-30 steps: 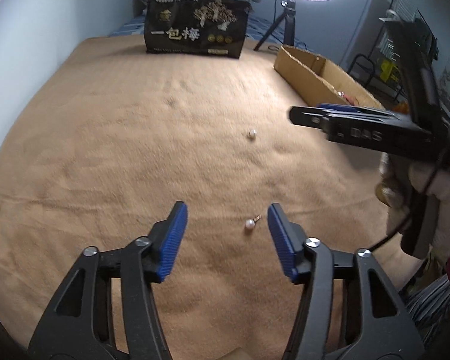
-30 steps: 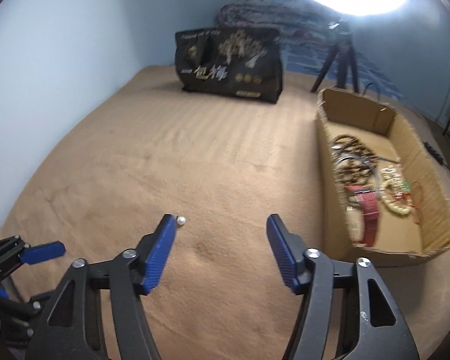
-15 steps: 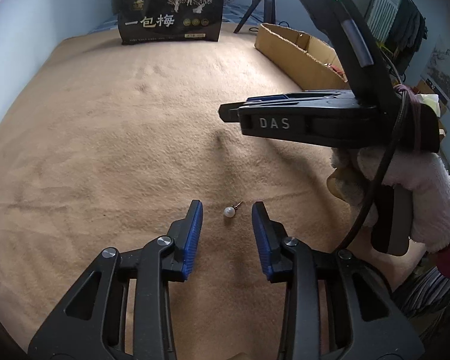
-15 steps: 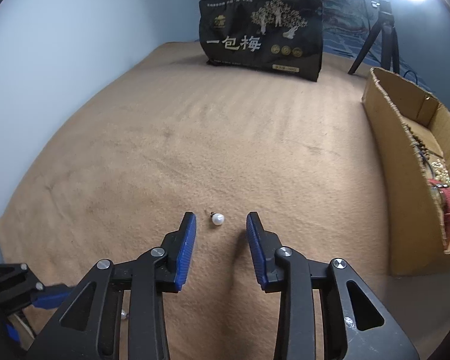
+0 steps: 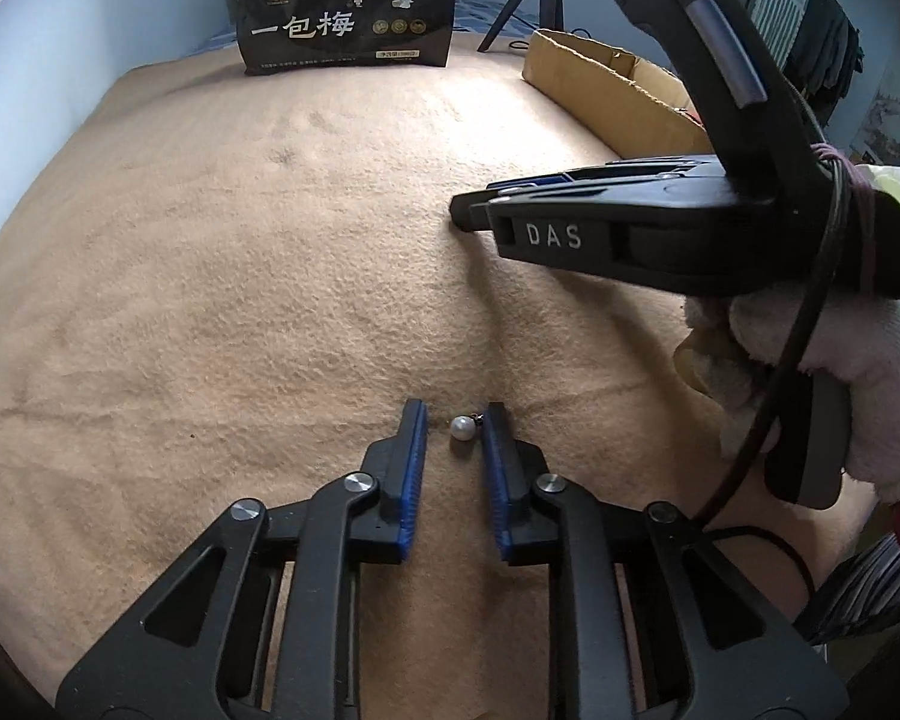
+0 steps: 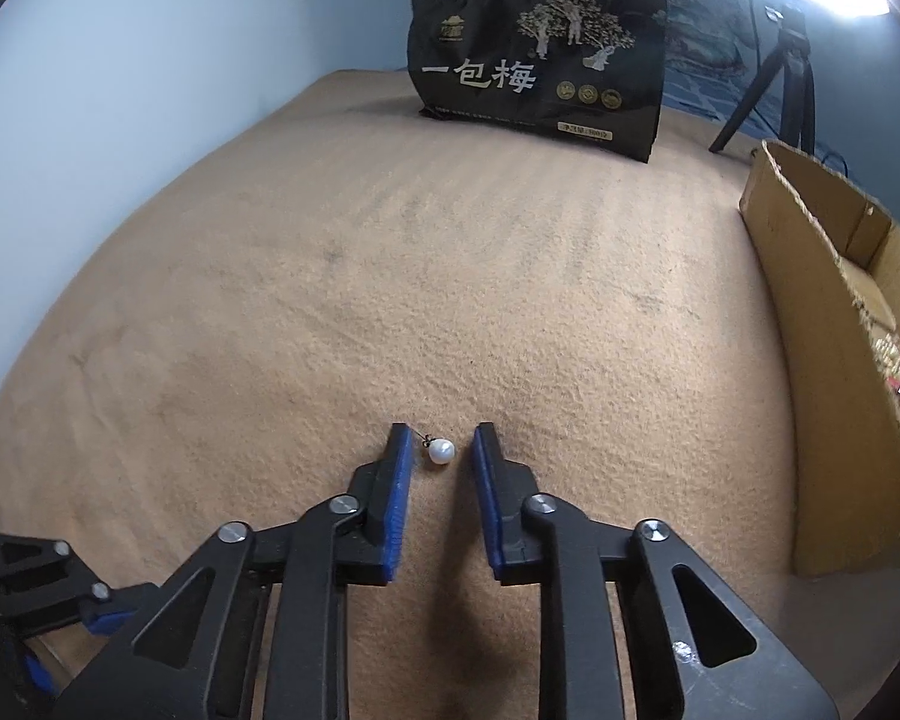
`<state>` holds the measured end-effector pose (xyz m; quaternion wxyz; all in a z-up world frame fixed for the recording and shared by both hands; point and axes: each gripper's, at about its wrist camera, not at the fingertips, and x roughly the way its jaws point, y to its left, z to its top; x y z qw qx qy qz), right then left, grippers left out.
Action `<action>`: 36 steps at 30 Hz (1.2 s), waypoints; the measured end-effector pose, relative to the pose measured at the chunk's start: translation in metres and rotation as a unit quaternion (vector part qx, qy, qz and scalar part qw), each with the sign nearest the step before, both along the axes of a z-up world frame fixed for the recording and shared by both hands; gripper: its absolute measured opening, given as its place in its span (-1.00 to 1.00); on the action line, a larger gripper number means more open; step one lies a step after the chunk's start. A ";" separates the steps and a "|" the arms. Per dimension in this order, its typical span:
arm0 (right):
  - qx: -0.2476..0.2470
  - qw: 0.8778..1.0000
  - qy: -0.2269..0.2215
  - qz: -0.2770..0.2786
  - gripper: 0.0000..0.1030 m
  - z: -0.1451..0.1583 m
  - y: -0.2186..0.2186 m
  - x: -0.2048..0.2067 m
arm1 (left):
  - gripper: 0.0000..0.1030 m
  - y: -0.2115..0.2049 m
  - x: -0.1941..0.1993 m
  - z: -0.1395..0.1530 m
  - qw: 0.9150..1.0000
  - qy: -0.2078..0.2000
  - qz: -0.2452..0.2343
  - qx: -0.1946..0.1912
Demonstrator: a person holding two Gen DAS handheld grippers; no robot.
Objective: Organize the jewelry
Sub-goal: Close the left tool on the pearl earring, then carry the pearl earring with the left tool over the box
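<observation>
Here both tools, left tool (image 5: pixel 453 420) and right tool (image 6: pixel 441 444), are closing around unpinched pearl earrings amid open blanket (image 6: pixel 390 270).

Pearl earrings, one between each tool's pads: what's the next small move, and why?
Probably finish closing both. The left tool and right tool are closing, each astride a pearl earring lying on the tan blanket, with gaps beside the pearls. Then lift toward the cardboard box.
</observation>
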<state>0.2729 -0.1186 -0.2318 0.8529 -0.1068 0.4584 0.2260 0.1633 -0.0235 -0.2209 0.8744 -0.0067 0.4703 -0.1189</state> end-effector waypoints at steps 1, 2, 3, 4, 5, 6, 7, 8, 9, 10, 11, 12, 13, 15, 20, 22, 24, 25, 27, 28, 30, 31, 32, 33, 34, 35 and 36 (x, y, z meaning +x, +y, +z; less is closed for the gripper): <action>-0.006 1.000 -0.002 0.002 -0.77 0.000 0.001 0.000 | -0.76 0.000 0.001 0.000 1.000 -0.001 0.002 0.002; -0.010 1.000 -0.003 0.003 -0.83 0.001 0.001 -0.001 | -0.81 0.001 0.001 0.000 1.000 -0.001 0.004 0.002; -0.011 1.000 -0.003 0.002 -0.83 0.001 0.001 0.000 | -0.82 0.003 0.002 0.000 1.000 0.000 0.006 -0.001; -0.011 1.000 -0.002 0.001 -0.83 0.001 0.000 0.000 | -0.82 0.004 0.003 0.000 1.000 0.001 0.007 -0.004; -0.010 1.000 -0.002 0.001 -0.83 0.001 -0.001 -0.001 | -0.82 0.005 0.003 0.000 1.000 0.002 0.008 -0.005; -0.011 1.000 -0.002 0.002 -0.84 0.001 -0.001 -0.001 | -0.82 0.005 0.004 0.000 1.000 0.001 0.009 -0.005; -0.012 1.000 -0.003 0.002 -0.84 0.001 -0.001 -0.001 | -0.82 0.006 0.004 0.000 1.000 0.001 0.009 -0.006; -0.012 1.000 -0.004 0.002 -0.84 0.001 -0.001 -0.001 | -0.82 0.006 0.004 0.001 1.000 0.001 0.010 -0.005; -0.012 1.000 -0.004 0.002 -0.84 0.002 -0.001 -0.002 | -0.83 0.006 0.004 0.001 1.000 0.001 0.012 -0.005; -0.011 1.000 -0.004 0.001 -0.84 0.003 -0.002 -0.003 | -0.83 0.007 0.004 0.002 1.000 0.001 0.014 -0.007; -0.011 1.000 -0.003 0.000 -0.84 0.004 -0.002 -0.003 | -0.83 0.008 0.004 0.003 1.000 0.000 0.015 -0.007; -0.009 1.000 -0.004 -0.002 -0.84 0.006 -0.003 -0.003 | -0.83 0.009 0.004 0.004 1.000 -0.001 0.018 -0.007; -0.007 1.000 -0.004 -0.003 -0.84 0.008 -0.004 -0.004 | -0.83 0.009 0.003 0.006 1.000 -0.003 0.020 -0.007; -0.002 1.000 -0.007 -0.007 -0.84 0.014 -0.007 -0.006 | -0.83 0.012 0.002 0.010 1.000 -0.007 0.025 -0.009; 0.003 1.000 -0.019 -0.014 -0.84 0.032 -0.014 -0.012 | -0.83 0.019 -0.006 0.019 0.999 -0.016 0.034 -0.015; 0.004 1.000 -0.023 -0.016 -0.84 0.039 -0.017 -0.015 | -0.83 0.021 -0.009 0.023 0.999 -0.021 0.037 -0.015; 0.004 0.999 -0.028 -0.018 -0.84 0.047 -0.021 -0.020 | -0.83 0.022 -0.012 0.029 0.999 -0.028 0.039 -0.016; 0.003 0.999 -0.030 -0.018 -0.84 0.050 -0.022 -0.021 | -0.83 0.023 -0.013 0.032 0.999 -0.031 0.041 -0.018; 0.003 0.999 -0.034 -0.020 -0.84 0.059 -0.028 -0.026 | -0.83 0.024 -0.014 0.038 0.998 -0.037 0.042 -0.021; 0.002 0.999 -0.036 -0.021 -0.84 0.063 -0.030 -0.028 | -0.83 0.024 -0.014 0.041 0.998 -0.040 0.042 -0.022; -0.002 0.999 -0.040 -0.022 -0.84 0.071 -0.036 -0.031 | -0.83 0.024 -0.014 0.050 0.998 -0.048 0.043 -0.028; -0.001 0.999 -0.044 -0.025 -0.84 0.078 -0.041 -0.034 | -0.83 0.024 -0.013 0.054 0.997 -0.052 0.043 -0.029; 0.001 0.999 -0.045 -0.027 -0.84 0.083 -0.046 -0.034 | -0.83 0.022 -0.013 0.058 0.997 -0.056 0.043 -0.031; 0.005 0.998 -0.047 -0.030 -0.84 0.089 -0.051 -0.035 | -0.83 0.021 -0.012 0.062 0.997 -0.060 0.042 -0.032; 0.009 0.998 -0.049 -0.034 -0.84 0.096 -0.056 -0.037 | -0.83 0.020 -0.011 0.066 0.997 -0.063 0.042 -0.034; 0.012 0.998 -0.052 -0.038 -0.84 0.102 -0.062 -0.039 | -0.83 0.020 -0.007 0.068 0.996 -0.064 0.043 -0.036; 0.014 0.998 -0.055 -0.041 -0.84 0.107 -0.066 -0.041 | -0.83 0.018 -0.006 0.072 0.996 -0.067 0.043 -0.039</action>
